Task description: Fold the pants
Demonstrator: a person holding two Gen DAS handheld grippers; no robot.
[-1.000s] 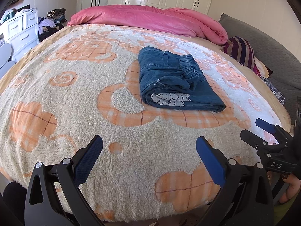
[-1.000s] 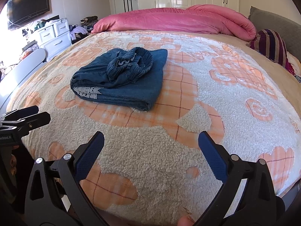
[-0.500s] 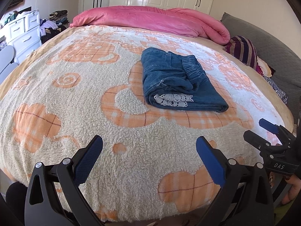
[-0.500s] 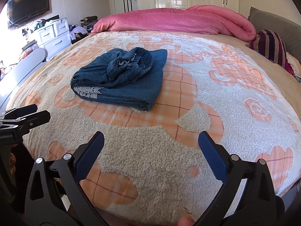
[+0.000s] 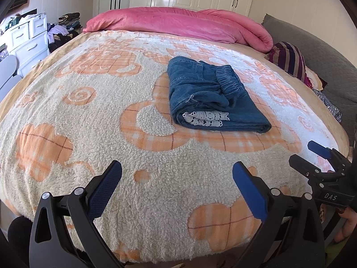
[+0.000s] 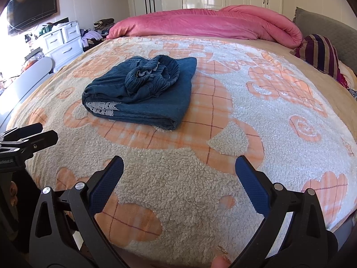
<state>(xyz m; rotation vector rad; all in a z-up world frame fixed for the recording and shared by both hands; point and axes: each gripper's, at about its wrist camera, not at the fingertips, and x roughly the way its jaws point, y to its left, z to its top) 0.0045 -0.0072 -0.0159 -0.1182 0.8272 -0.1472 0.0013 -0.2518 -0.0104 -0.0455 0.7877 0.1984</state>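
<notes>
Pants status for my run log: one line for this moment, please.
pants: folded on blanket | left gripper: open, empty | right gripper: open, empty

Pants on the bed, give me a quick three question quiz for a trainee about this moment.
1. True or false: the pants lie folded on the blanket.
2. Which gripper holds the pants: A left gripper, B right gripper, C neither?
3. Fill in: the white lace trim shows at the pants' ____ edge, toward the cameras.

Key: 1 true. 2 C; both are open, over the blanket's near edge, apart from the pants. 3 near.
</notes>
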